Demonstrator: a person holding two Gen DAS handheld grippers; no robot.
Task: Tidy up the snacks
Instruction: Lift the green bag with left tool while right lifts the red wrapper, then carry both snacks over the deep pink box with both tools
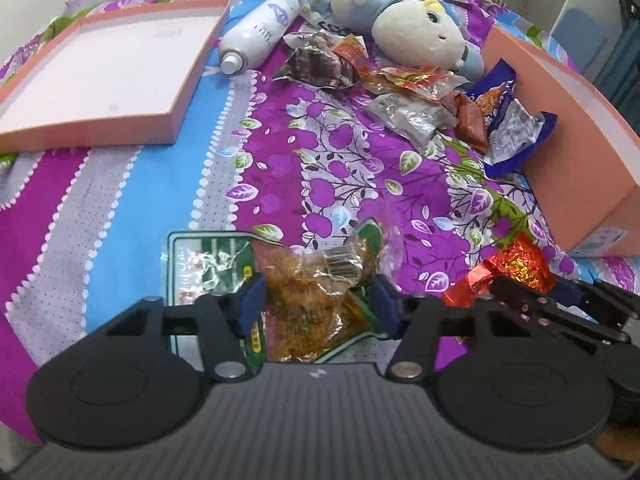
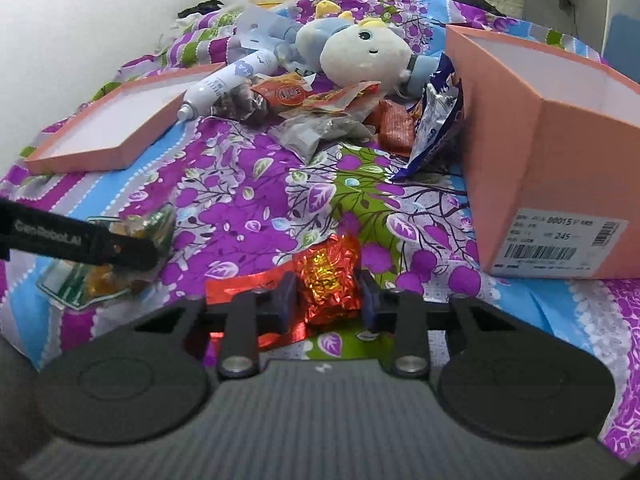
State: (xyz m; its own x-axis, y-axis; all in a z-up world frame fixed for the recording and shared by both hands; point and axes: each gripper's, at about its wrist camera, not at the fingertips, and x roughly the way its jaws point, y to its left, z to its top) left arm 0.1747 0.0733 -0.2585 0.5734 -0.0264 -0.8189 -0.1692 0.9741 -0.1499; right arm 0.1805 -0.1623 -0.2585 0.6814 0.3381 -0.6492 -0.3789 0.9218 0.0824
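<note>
Far left of the left gripper (image 1: pixel 318 300), well ahead of its fingers (image 1: pixel 252 300), a shallow pink lid (image 1: pixel 100 80) lies on the bed (image 1: pixel 280 168), with a white bottle (image 1: pixel 260 32) just beside it. The left fingers are clamped on a clear packet of yellow snacks (image 1: pixel 316 292), one blue pad touching each side. Ahead of both grippers, a heap of snack packets (image 1: pixel 420 96) lies against a plush toy (image 1: pixel 416 28). The right gripper (image 2: pixel 326 300) stands to the right of the left one; its fingers (image 2: pixel 286 300) are clamped on a red foil snack (image 2: pixel 328 280) resting on the bed. Right of these fingers and near them stands an open pink box (image 2: pixel 540 152).
</note>
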